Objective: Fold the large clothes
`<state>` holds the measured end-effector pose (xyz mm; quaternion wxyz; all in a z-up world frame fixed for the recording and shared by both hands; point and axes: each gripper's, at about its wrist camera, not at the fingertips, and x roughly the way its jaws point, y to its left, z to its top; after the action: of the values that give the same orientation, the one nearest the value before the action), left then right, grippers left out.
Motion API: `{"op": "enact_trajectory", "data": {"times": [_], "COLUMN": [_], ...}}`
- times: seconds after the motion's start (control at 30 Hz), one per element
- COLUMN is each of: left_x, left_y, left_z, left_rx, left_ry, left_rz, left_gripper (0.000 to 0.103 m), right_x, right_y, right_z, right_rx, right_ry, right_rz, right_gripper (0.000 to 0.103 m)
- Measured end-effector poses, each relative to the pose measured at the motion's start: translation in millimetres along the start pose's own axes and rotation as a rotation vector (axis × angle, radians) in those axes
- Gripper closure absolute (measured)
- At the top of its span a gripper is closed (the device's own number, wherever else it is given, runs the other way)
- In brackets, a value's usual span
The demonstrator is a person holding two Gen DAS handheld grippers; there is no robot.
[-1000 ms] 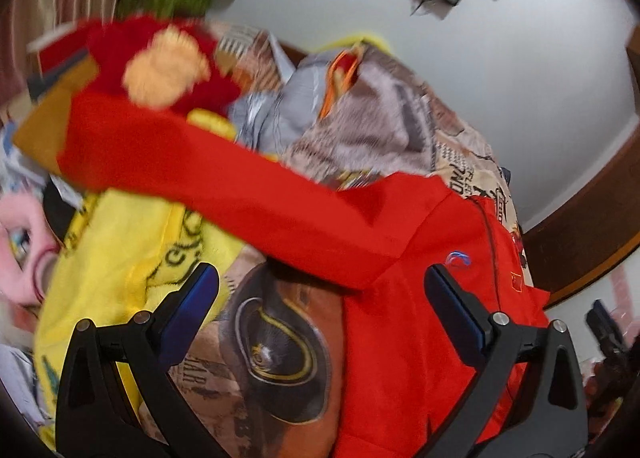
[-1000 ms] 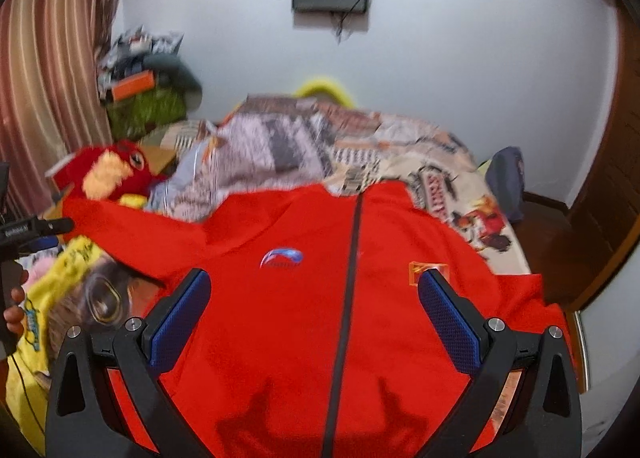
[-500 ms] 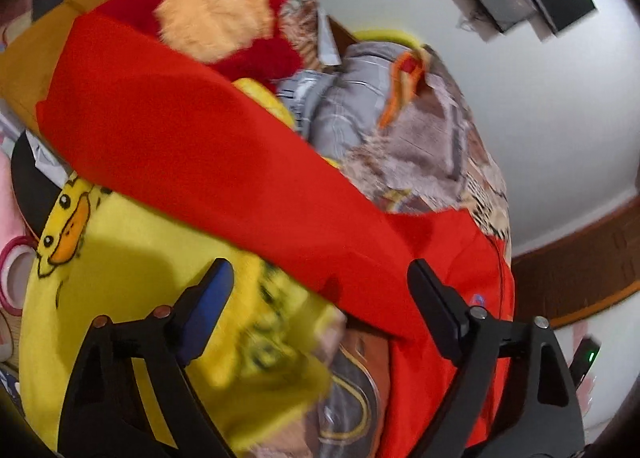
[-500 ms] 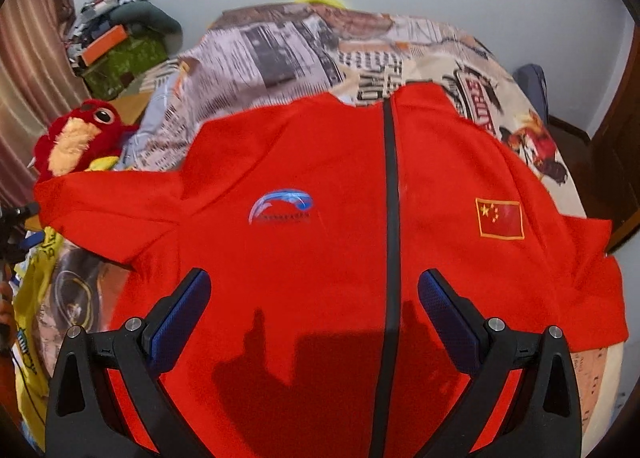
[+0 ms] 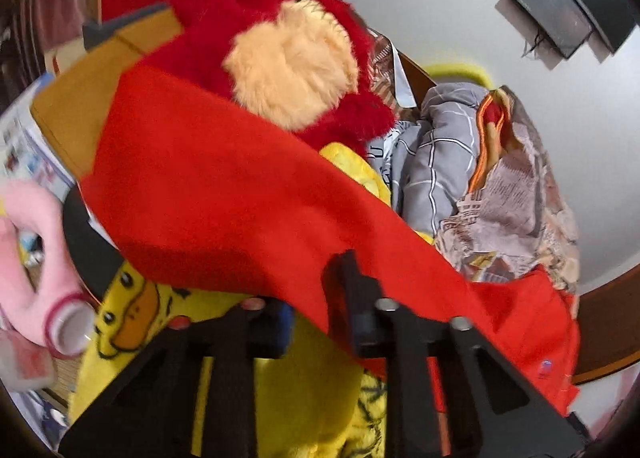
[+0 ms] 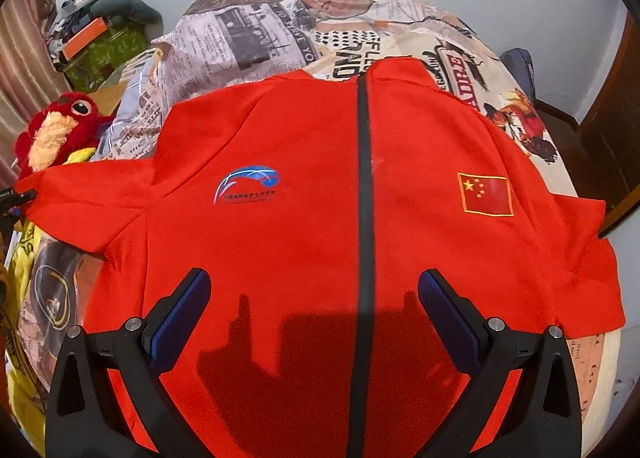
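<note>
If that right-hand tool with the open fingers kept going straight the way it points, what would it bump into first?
Most likely the red shirt spread on the bed, near its dark centre stripe. Nothing shows between the right gripper and the cloth, though depth is hard to judge.

The red jacket (image 6: 320, 218) carries a blue swoosh logo (image 6: 247, 184) on one chest panel, with a line of small characters beneath it (too small to read), and a red flag patch with yellow stars (image 6: 486, 194) on the other. The newspaper-print bedspread (image 6: 280, 30) shows broken letters: "RAND" (image 6: 347, 58) just beside the collar and "ADRE" (image 6: 464, 76) in red capitals; its finer print is illegible.
</note>
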<state>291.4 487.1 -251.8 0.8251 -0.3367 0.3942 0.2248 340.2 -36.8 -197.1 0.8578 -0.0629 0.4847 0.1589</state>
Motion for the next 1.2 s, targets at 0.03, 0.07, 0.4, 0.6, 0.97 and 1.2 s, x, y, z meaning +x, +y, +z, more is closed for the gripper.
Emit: {"op": "enact_trajectory", "data": {"times": [0.03,0.07,0.4,0.6,0.97,1.2], "left_x": [-1,-6,-70,-83,-36,15], "left_y": [-5,-14,-143,-243,-375,-399], "left_z": [2,3,5,-24,-135,-228], "left_rx": [0.015,0.041,0.267,0.407,0.574,0.723], "left_ry": [-0.001,-0.011,-0.148,-0.173,0.025,0.235], "left_rz": [0.009,0.016,-0.092,-0.174,-0.323,-0.283], "left_gripper": [0.095,0.096,0.098,0.098,0.098,0.097], "right_x": [-2,-4,-23,-54,-60,-53], "right_y": [-2,-6,-39,-54,-85,-104], "right_z": [0,-1,1,7,-4,-27], "right_rx": [0.007,0.020,0.077,-0.005,-0.072,-0.081], "right_ry": [-0.004,-0.012,-0.063,-0.156,-0.162,-0.105], "right_rz": [0.002,0.009,0.037,-0.008,-0.027,-0.047], "right_gripper": [0.000,0.000,0.000,0.000,0.000,0.000]}}
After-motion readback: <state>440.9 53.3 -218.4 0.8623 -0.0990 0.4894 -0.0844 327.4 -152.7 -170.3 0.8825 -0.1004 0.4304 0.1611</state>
